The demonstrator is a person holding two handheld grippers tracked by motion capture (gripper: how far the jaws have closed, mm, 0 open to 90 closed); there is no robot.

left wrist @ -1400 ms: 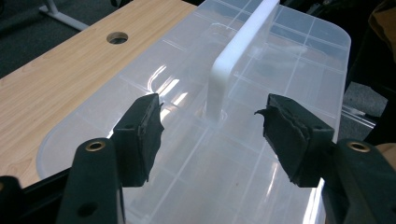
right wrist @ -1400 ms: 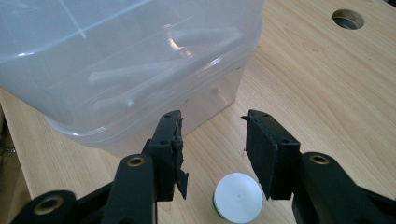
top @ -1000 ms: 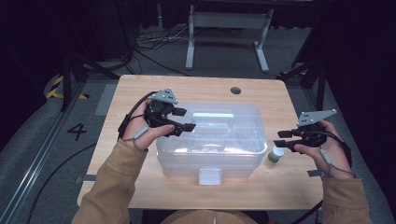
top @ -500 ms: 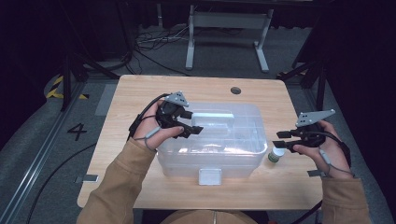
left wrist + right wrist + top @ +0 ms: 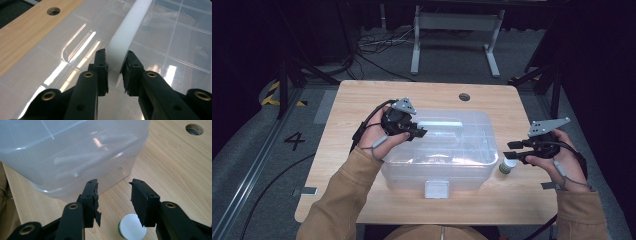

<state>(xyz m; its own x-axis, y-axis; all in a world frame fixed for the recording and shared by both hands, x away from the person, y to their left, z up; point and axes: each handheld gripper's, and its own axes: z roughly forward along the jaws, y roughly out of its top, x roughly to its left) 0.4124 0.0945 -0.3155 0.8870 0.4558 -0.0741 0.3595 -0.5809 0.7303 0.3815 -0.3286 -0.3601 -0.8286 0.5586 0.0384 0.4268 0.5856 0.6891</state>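
The left gripper (image 5: 115, 71) has just been closing and now pinches the white handle (image 5: 127, 32) on top of the clear plastic box (image 5: 439, 150), in the middle of the counter (image 5: 362, 100). The right gripper (image 5: 113, 202) is open over a small white-capped bottle (image 5: 132, 229) beside the box.

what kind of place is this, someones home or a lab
Probably a lab or recording workspace, not a home: a bare wooden table, cables on the grey floor, and a metal stand behind it.
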